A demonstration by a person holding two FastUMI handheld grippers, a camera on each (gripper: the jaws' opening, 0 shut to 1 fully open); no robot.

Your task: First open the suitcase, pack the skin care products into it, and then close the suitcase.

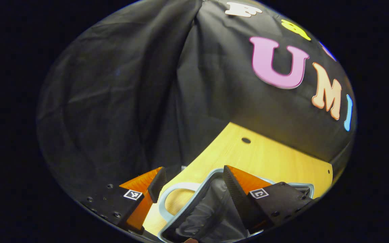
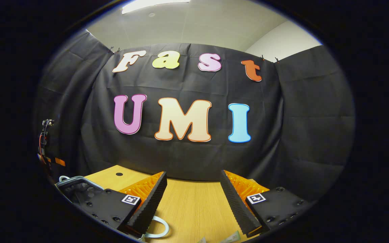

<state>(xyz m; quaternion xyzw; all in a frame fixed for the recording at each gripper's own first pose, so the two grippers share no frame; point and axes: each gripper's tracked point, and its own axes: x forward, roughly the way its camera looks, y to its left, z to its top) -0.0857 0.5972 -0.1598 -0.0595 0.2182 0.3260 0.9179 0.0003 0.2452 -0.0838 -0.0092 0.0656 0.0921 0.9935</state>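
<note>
In the left gripper view, my left gripper has its two black ribbed fingers spread wide apart, holding nothing. Just below and between them lies the suitcase, a grey-rimmed case that is open, with a dark, crinkled lining showing inside; I cannot tell what, if anything, lies in it. My right-hand finger crosses in front of its rim, though whether it touches I cannot tell. A pale looped handle sticks out from the case's side and lies flat on the wooden table, between my fingers. Beyond the case the table runs back to the black cloth wall. In the right gripper view, my right gripper is likewise wide open and grips nothing, with bare tabletop between its fingers. At the very bottom edge, near its fingertips, small pale objects peek in, too cut off to name. The handle curls out beside the left-side finger, and the suitcase sits farther off to the left, its rim raised above the table.
</note>
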